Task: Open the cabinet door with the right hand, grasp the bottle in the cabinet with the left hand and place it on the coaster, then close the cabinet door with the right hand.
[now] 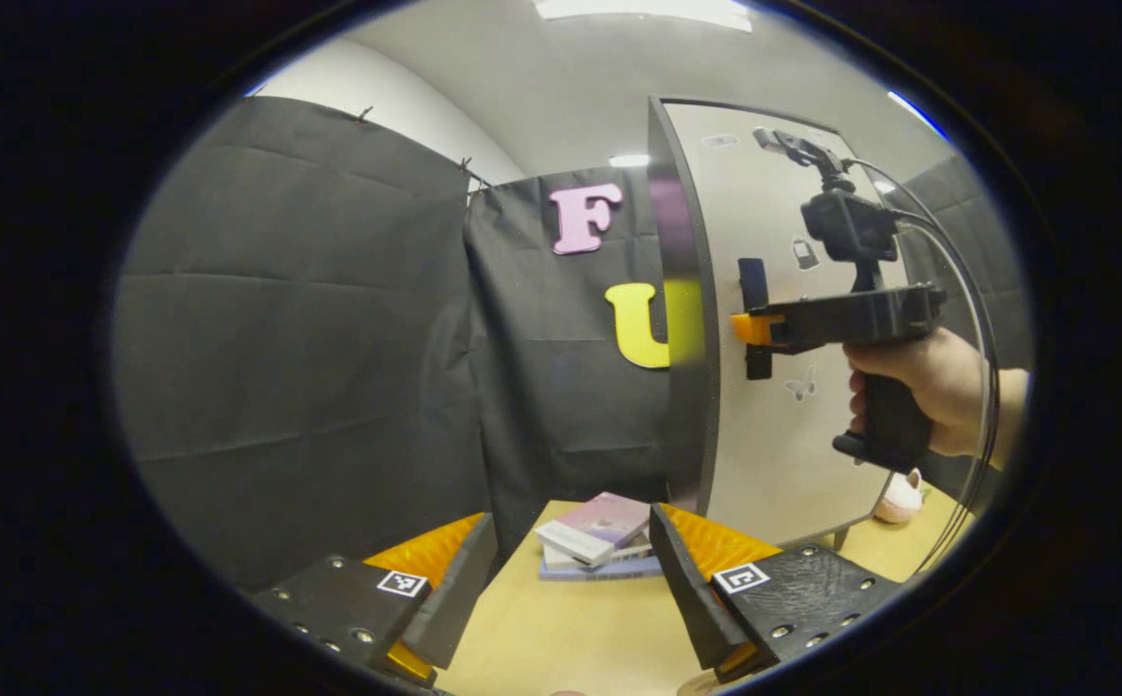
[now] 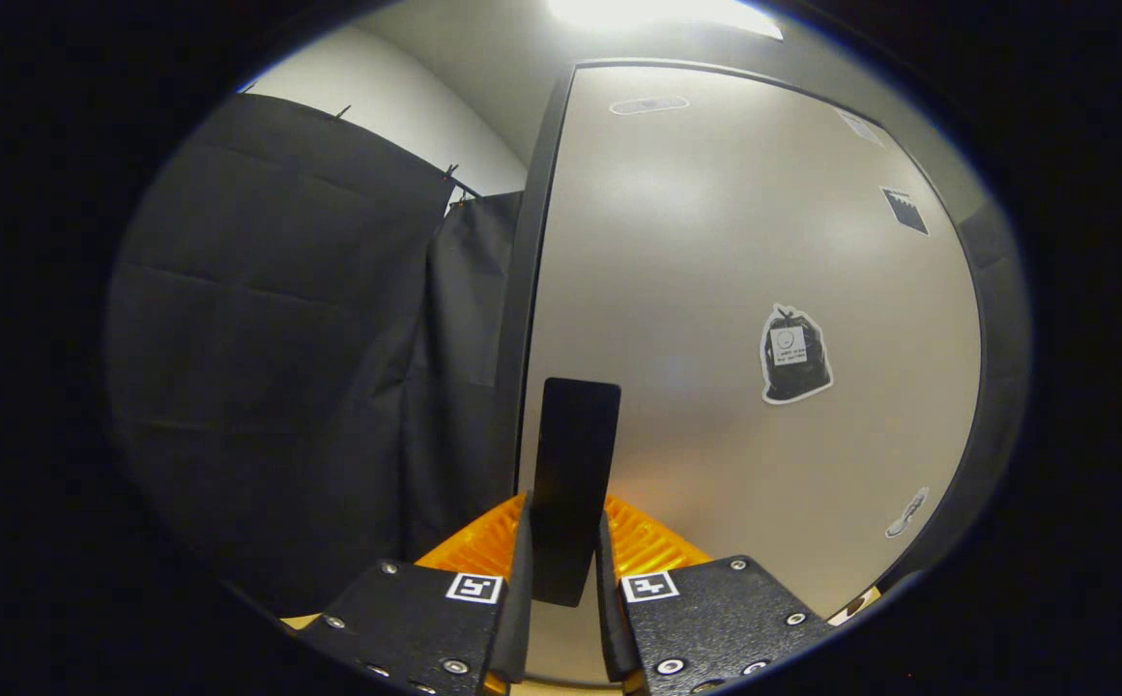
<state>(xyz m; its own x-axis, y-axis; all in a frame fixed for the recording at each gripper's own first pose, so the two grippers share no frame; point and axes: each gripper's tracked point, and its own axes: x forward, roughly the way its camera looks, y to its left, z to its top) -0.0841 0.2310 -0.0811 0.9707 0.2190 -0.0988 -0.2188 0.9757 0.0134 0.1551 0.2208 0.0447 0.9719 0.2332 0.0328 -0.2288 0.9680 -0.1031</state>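
The right gripper (image 2: 565,570) is clamped on the black handle (image 2: 575,474) of the cabinet door (image 2: 715,290), both fingers pressing its sides. The door seems almost shut, though the gap is hard to judge. To open it well, the pull should follow the hinge arc with a firm grip. The left gripper (image 1: 570,580) waits with fingers apart above the table (image 1: 561,638); the bottle is presumably behind the door.
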